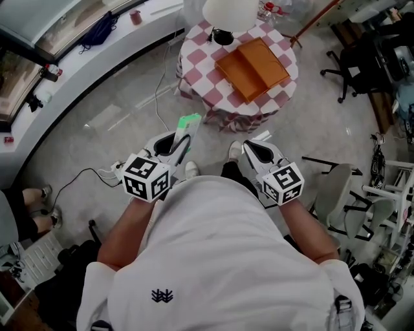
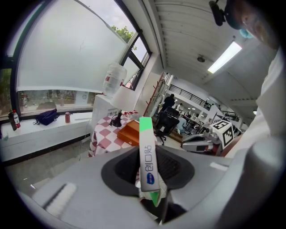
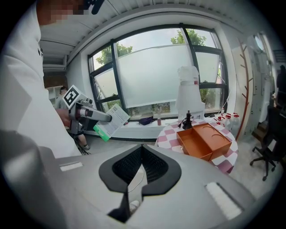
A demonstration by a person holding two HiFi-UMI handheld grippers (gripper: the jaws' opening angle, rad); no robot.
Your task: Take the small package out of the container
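The small package (image 1: 187, 127) is a flat white pack with green ends. It stands upright between the jaws of my left gripper (image 1: 182, 145), which is shut on it; the left gripper view shows the package (image 2: 147, 156) edge-on, clamped in the left gripper (image 2: 150, 181). The right gripper view shows the package (image 3: 111, 121) from the side. The orange container (image 1: 252, 68) lies open on the checkered table (image 1: 200, 74), well ahead of both grippers. My right gripper (image 1: 256, 150) is shut with nothing in it, and its jaws meet in its own view (image 3: 142, 151).
A white lamp (image 1: 228, 14) stands at the table's far edge. Cables (image 1: 81, 180) run over the pale floor at the left. A black office chair (image 1: 349, 64) is at the right, white chairs (image 1: 336, 191) nearer. A water dispenser (image 3: 189, 91) stands by the window.
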